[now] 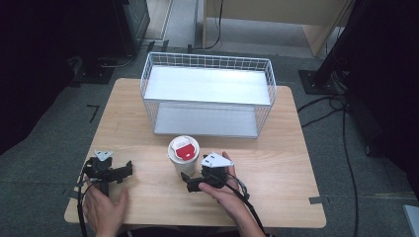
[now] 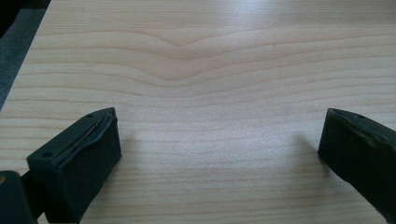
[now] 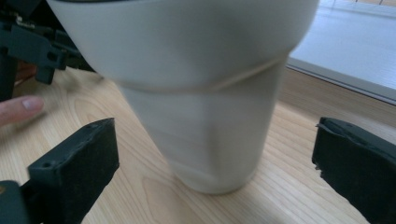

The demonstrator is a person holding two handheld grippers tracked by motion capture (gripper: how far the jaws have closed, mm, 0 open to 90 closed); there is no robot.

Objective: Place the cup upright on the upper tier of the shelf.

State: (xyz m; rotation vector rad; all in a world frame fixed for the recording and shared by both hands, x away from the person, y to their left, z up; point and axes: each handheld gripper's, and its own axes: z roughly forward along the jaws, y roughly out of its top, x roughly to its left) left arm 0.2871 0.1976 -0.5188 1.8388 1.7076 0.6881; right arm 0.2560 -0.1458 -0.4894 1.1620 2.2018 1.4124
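a: pale wood fills most of the scene. what sits on the table [image 1: 276, 187]?

b: a white paper cup [image 1: 183, 156] stands upright near the middle of the near half. its white lid carries a red patch on top. farther back, a white wire basket [image 1: 207, 94] with two flat shelves takes up the far middle of the table.

a: where are the person's hands?

b: both come in from the near edge. the right hand [image 1: 225, 195] holds the right gripper [image 1: 192, 181], which lies just beside the cup, on the cup's near right side. a grey three-cornered plate sits on top of that gripper. the left hand [image 1: 104, 207] holds the left gripper [image 1: 126, 170] toward the near left corner, well apart from the cup.

a: is the right gripper squeezing the cup?

b: no. in the right gripper view, the cup [image 3: 205, 102] stands between the two black jaws, and both jaws are spread wide with wood showing on either side of the cup's base. neither jaw touches it. a fingertip of the left hand shows at the left edge of that view.

a: and the left gripper?

b: released as well. in the left gripper view its jaws stand far apart over bare wood grain, with nothing between them.
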